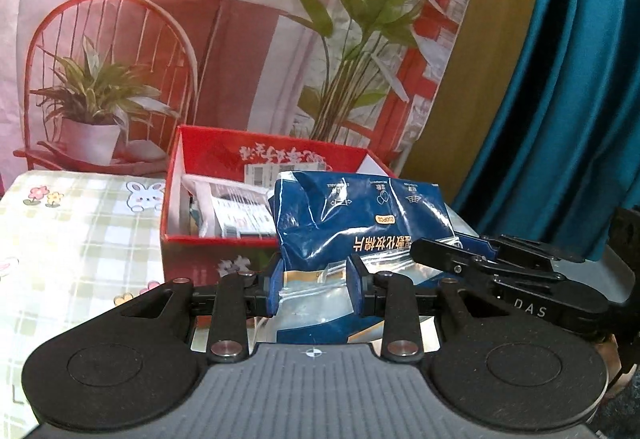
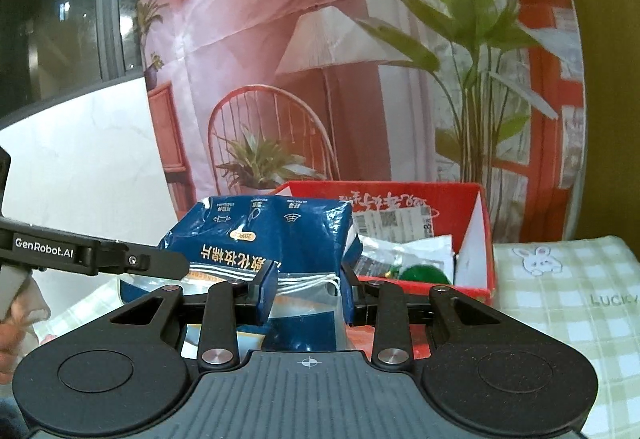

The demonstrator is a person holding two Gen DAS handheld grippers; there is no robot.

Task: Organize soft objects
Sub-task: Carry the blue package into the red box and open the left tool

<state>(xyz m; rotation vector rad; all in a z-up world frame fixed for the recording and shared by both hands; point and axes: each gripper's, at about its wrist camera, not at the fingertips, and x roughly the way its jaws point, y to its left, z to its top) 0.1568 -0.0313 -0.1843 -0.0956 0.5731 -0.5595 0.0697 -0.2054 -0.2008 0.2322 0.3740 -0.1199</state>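
Closest in, both grippers have hold of the same blue cotton-pad pouch (image 1: 352, 223); the left gripper (image 1: 316, 289) has its jaws clamped on the pouch's clear lower end, the blue pads pressing the plastic from either side; the right gripper (image 2: 306, 291) grips the same end from the other side, its jaws closed on the clear part where thin white strings show through. In the left wrist view the right gripper's black fingers reach in from the right edge across the pouch; in the right wrist view the left gripper comes in from the left edge, its tip touching the pouch's side.

The pouch is held up off the desk, upside down to both cameras, its printed blue top leaning over the near rim of the red box (image 1: 176, 191); whether it touches the rim I cannot tell.

Just behind, the red box stands open on the checked tablecloth (image 1: 76, 235) with its bunny and flower prints; inside it lie white packets with barcode labels (image 2: 394, 221) and something round and green (image 2: 424, 273), partly hidden.

Beyond the box hangs a pink printed backdrop (image 1: 248, 39) showing a chair, a lamp and plants; farthest right, a teal curtain (image 1: 568, 99); farthest left in the right wrist view, a dark window (image 2: 52, 11).
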